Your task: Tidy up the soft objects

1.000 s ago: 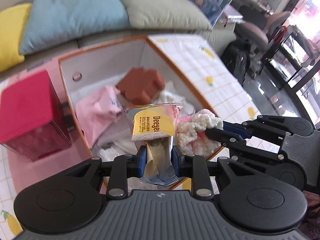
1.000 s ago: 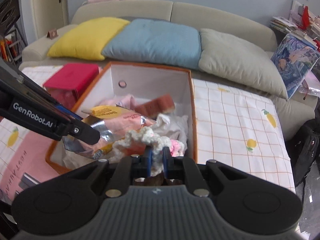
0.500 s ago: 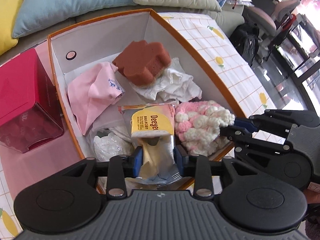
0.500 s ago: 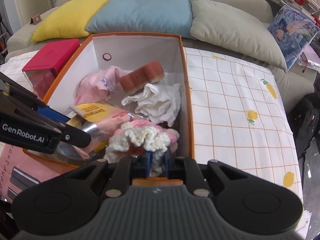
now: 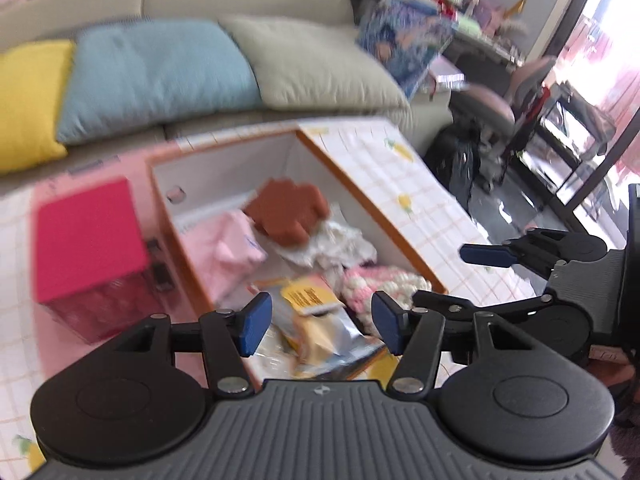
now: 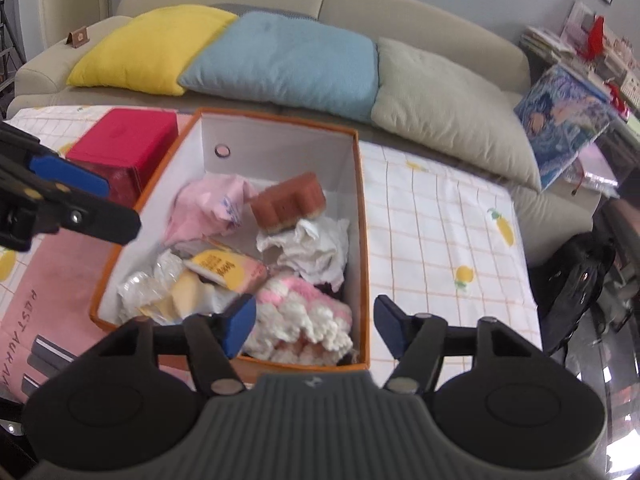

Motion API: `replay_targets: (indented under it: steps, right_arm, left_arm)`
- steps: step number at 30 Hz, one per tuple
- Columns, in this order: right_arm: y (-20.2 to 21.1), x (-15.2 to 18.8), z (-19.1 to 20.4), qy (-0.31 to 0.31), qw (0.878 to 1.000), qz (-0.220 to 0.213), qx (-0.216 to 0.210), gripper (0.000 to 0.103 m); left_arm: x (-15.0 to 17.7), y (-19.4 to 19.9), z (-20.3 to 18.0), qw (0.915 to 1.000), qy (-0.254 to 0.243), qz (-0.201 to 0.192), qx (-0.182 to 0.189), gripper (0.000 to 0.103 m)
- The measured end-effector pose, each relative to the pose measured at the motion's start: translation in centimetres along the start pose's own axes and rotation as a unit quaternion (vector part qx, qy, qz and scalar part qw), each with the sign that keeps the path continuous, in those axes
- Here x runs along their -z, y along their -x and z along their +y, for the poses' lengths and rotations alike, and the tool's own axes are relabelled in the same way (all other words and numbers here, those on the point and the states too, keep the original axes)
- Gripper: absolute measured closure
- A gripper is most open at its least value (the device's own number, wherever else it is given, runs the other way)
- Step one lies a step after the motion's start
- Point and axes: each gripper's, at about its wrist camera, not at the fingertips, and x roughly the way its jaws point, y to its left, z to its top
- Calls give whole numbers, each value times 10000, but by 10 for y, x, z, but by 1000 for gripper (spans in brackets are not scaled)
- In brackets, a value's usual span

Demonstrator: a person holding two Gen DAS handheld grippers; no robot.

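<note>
Right wrist view: my right gripper [image 6: 314,326] and left gripper [image 5: 320,322] gape wide, holding nothing, because the yarn [image 6: 304,320] and packet [image 6: 226,270] lie in the box [image 6: 362,240], mid-frame.

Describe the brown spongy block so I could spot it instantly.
Find the orange-rimmed box on the checked tablecloth in front of the sofa. Toward its far end, the brown sponge rests tilted on crumpled white paper, beside a pink cloth. It is the only brown, blocky item there.
</note>
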Motion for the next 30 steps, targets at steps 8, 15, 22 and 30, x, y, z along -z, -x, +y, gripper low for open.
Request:
replay_targets:
  steps: [8,15,22,30]
  right_arm:
    - [58,-42,32,-270,9970,-606,-387,29]
    - [109,-77,72,-564,9859,-1322,-861,15]
    - [141,-89,102,-927,9763,-1806,-753,4]
    - [164,-55,126,-1327,9588,-2502,-203,3]
  left_arm:
    - [-2,86,22,9908,68,-930,-980,29]
    - [1,158,45,9696,519,-1707,-1673,23]
    - [10,199,60,9538,739,-2125,-1991,18]
    - [41,213,53,9259,678,-2719,-2533,9]
